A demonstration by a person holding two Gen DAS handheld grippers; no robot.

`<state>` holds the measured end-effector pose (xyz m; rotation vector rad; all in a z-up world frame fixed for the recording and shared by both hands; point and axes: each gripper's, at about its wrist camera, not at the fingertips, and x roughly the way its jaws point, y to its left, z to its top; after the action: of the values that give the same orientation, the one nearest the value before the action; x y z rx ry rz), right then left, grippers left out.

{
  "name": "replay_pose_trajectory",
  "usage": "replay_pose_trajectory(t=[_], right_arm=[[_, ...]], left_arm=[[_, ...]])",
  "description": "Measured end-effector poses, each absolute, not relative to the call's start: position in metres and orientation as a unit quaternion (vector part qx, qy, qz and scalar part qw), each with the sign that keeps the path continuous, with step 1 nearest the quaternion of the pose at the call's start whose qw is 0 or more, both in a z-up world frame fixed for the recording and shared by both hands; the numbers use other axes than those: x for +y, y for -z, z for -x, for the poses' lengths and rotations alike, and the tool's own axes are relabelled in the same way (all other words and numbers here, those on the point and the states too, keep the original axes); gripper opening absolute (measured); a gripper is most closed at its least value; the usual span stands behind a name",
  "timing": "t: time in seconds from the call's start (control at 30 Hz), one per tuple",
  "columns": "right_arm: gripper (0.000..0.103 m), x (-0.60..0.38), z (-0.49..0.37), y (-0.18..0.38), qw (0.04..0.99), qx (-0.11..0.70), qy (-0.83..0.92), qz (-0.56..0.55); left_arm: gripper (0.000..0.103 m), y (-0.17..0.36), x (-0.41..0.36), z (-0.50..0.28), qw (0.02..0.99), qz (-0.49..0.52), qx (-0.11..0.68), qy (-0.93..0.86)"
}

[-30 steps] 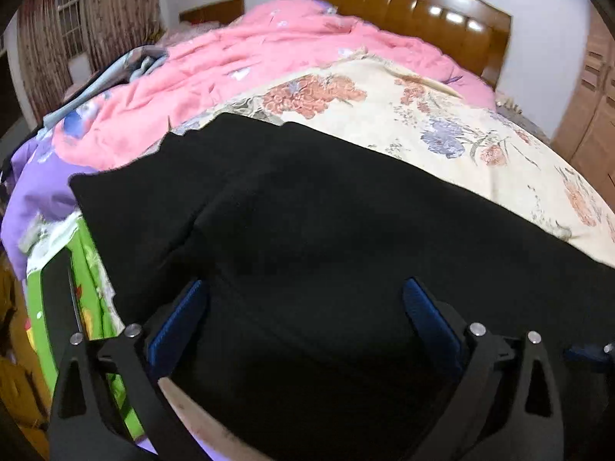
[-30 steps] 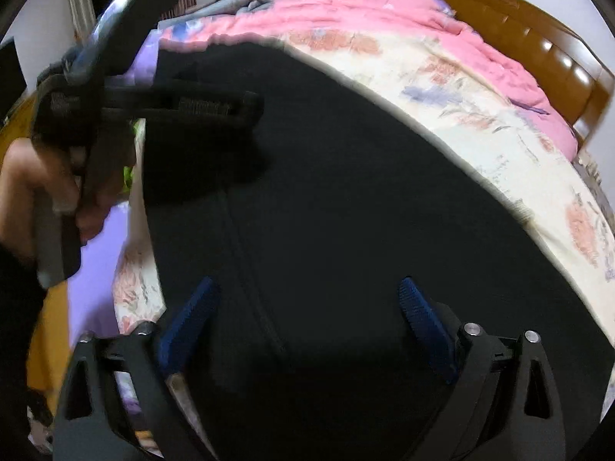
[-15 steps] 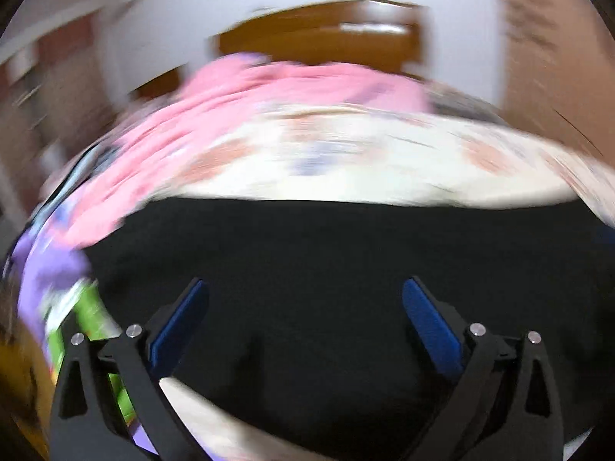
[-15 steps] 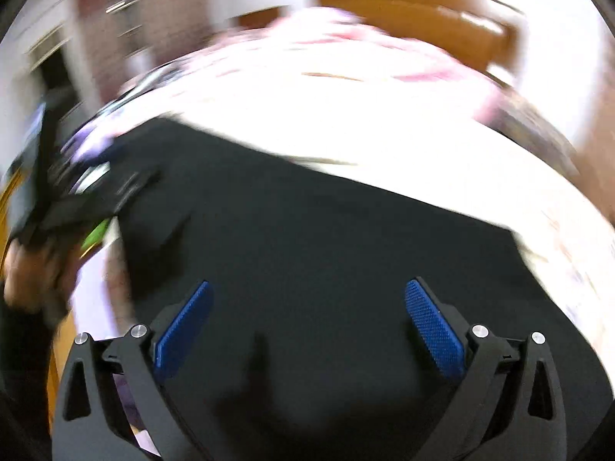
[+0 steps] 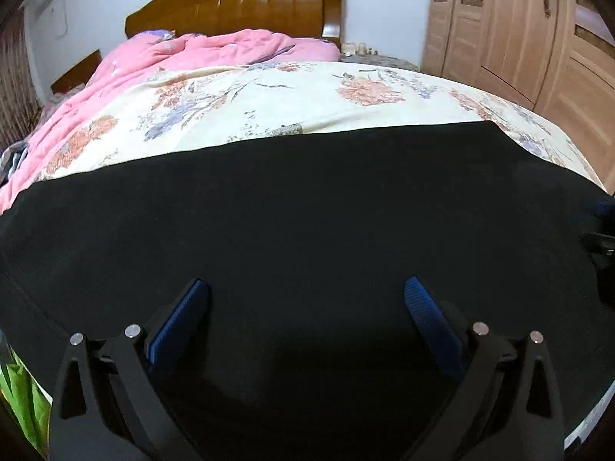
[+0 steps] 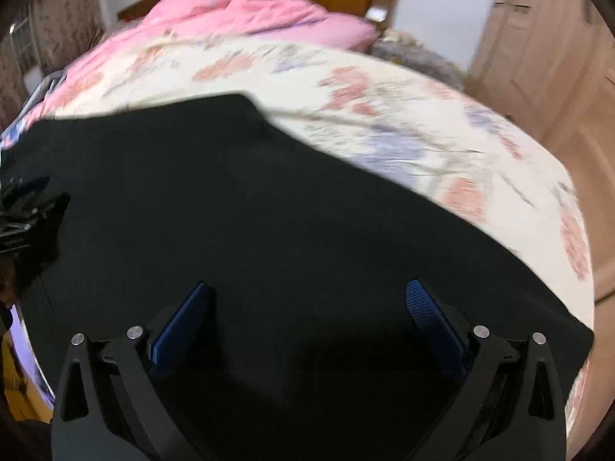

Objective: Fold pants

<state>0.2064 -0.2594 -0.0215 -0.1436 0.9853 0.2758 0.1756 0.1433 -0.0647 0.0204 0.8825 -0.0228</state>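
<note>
The black pants [image 5: 307, 223] lie flat across the near part of the bed and fill the lower half of both views; in the right wrist view [image 6: 250, 223] they run from the left edge to a corner at the lower right. My left gripper [image 5: 305, 292] is open and empty just above the pants. My right gripper [image 6: 307, 296] is open and empty above the pants too. The left gripper's body shows at the left edge of the right wrist view [image 6: 27, 215], and part of the right gripper shows at the right edge of the left wrist view [image 5: 603, 246].
A cream floral bedsheet [image 5: 307, 103] covers the bed beyond the pants. A pink quilt [image 5: 184, 53] is bunched at the far left by the wooden headboard [image 5: 246, 4]. A wooden wardrobe [image 5: 519, 27] stands to the right. Green cloth [image 5: 23, 395] hangs off the bed's lower left.
Both grippers have swung to the right over the pants, so the headboard and wardrobe now face them. Both stayed open and empty.
</note>
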Motion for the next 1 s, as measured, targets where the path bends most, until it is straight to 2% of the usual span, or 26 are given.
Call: replay_pose_trajectory(t=[0.07,0.17,0.27,0.53,0.63,0.7,0.8,0.9,1.0], right_arm=[[0.099,-0.286,-0.198,0.035,0.867,0.483,-0.1,0.063],[0.099,-0.308,-0.187,0.033,0.877,0.458,-0.141,0.013],[0.099,-0.291,-0.187,0.035,0.879,0.458,-0.115,0.066],[0.099,-0.292,-0.185,0.036,0.878,0.461,-0.114,0.057],[0.098,-0.284,-0.177,0.023,0.881,0.468,-0.052,0.052],[0.098,-0.272,-0.157,0.013,0.887,0.452,-0.083,0.037],[0.098,-0.253,-0.139,0.019,0.878,0.461,-0.098,0.084],[0.099,-0.258,-0.13,0.031,0.878,0.462,-0.103,0.069],[0.099,-0.268,-0.124,0.033,0.882,0.456,-0.11,0.049]], left_arm=[[0.102,0.067,0.143,-0.177,0.906,-0.008,0.423,0.01],[0.102,0.067,0.141,-0.175,0.907,-0.008,0.42,0.007],[0.102,0.066,0.142,-0.171,0.908,-0.007,0.418,0.005],[0.102,0.065,0.14,-0.167,0.91,-0.008,0.415,-0.001],[0.102,0.064,0.138,-0.166,0.909,-0.009,0.416,-0.009],[0.101,0.059,0.136,-0.155,0.904,0.006,0.425,-0.038],[0.101,0.045,0.121,-0.127,0.915,0.024,0.403,-0.003],[0.101,0.04,0.092,-0.104,0.92,-0.038,0.39,0.018],[0.102,0.058,0.074,-0.093,0.91,-0.081,0.405,0.03]])
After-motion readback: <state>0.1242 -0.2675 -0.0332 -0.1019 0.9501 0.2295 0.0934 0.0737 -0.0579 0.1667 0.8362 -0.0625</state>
